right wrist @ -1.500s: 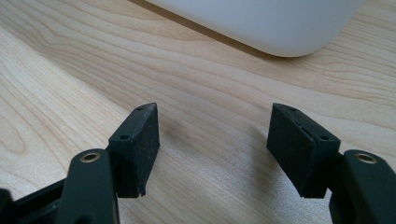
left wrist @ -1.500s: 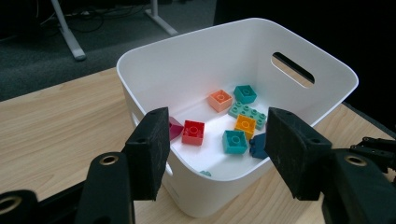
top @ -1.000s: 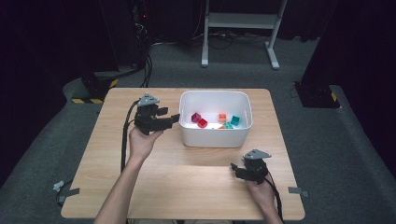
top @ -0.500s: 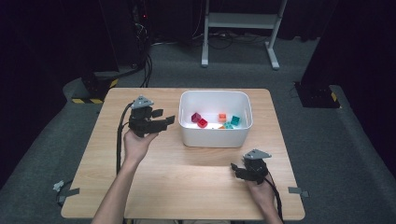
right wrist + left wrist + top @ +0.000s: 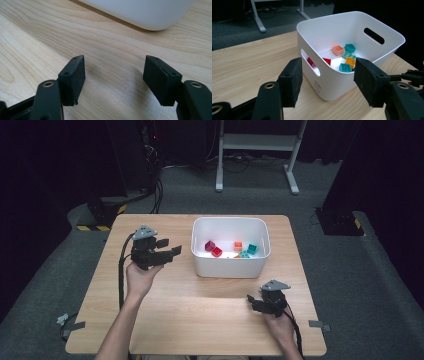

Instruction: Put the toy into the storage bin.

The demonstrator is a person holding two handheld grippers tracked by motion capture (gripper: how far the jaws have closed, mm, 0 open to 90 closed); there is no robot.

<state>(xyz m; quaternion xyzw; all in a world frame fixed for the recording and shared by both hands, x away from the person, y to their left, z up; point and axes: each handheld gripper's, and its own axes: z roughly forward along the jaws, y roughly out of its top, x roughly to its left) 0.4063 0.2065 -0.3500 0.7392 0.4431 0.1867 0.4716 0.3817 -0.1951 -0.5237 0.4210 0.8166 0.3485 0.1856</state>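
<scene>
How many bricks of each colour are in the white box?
In the white box, seen from the left gripper view:
Teal bricks: 3
Orange brick: 1
Peach brick: 1
Red brick: 1
Dark pink brick: 1
Total: 7

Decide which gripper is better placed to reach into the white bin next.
Left. The left gripper hovers beside the white bin, jaws open toward its bricks; the right gripper sits low on the table, farther away.
</scene>
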